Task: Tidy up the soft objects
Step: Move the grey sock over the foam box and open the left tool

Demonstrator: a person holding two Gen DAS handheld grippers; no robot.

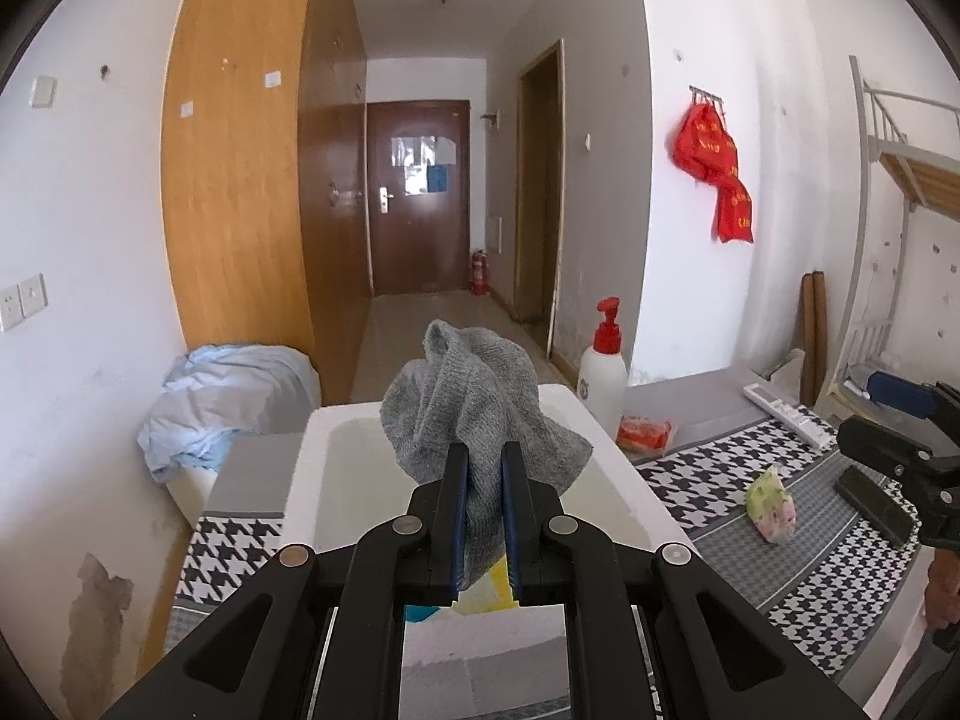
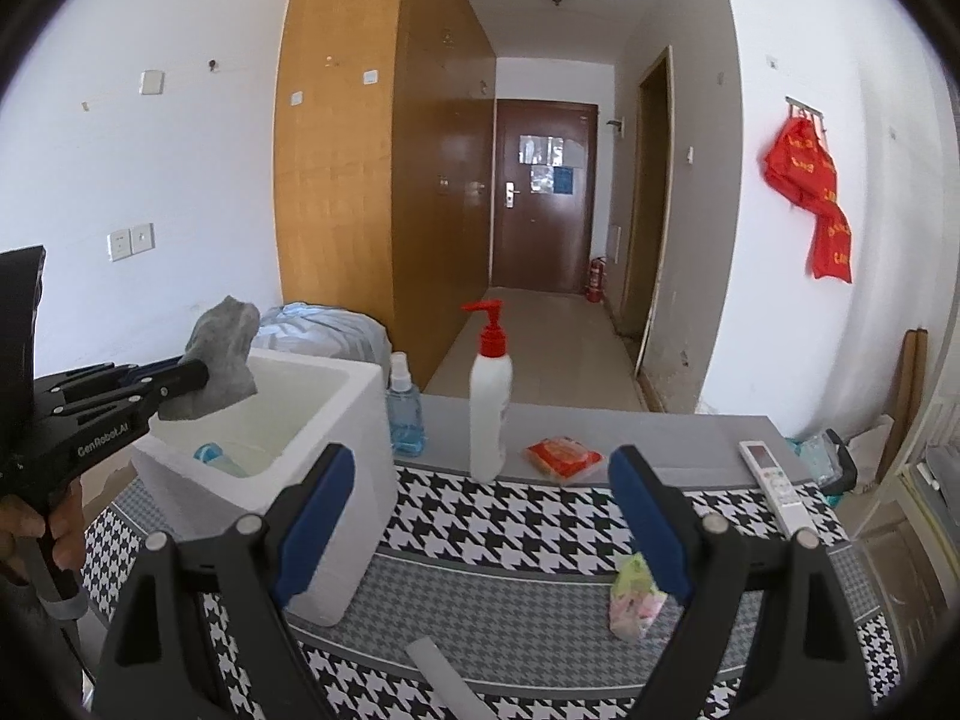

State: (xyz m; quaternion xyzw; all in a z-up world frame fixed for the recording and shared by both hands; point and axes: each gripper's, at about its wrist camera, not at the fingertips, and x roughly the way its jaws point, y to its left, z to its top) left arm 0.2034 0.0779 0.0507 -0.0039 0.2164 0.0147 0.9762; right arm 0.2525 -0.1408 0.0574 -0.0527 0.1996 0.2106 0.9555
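The left gripper (image 1: 485, 456) clamps a grey knitted cloth (image 1: 474, 402) directly above the open white foam box (image 2: 282, 420), so the drop lies straight down. The right gripper (image 2: 483, 510), jaws wide and empty, hangs over the bench (image 2: 510, 540), nearest the small floral pouch (image 2: 635, 597) beside its right finger.

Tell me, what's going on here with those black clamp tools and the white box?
A person holds a two-finger gripper in each hand, tidying soft things on a houndstooth-covered table. The left gripper is shut on a grey knitted cloth, held over the open white foam box. The right gripper is open and empty, hovering above the table near a small floral packet. A red packet, a pump bottle and a remote control lie beyond.
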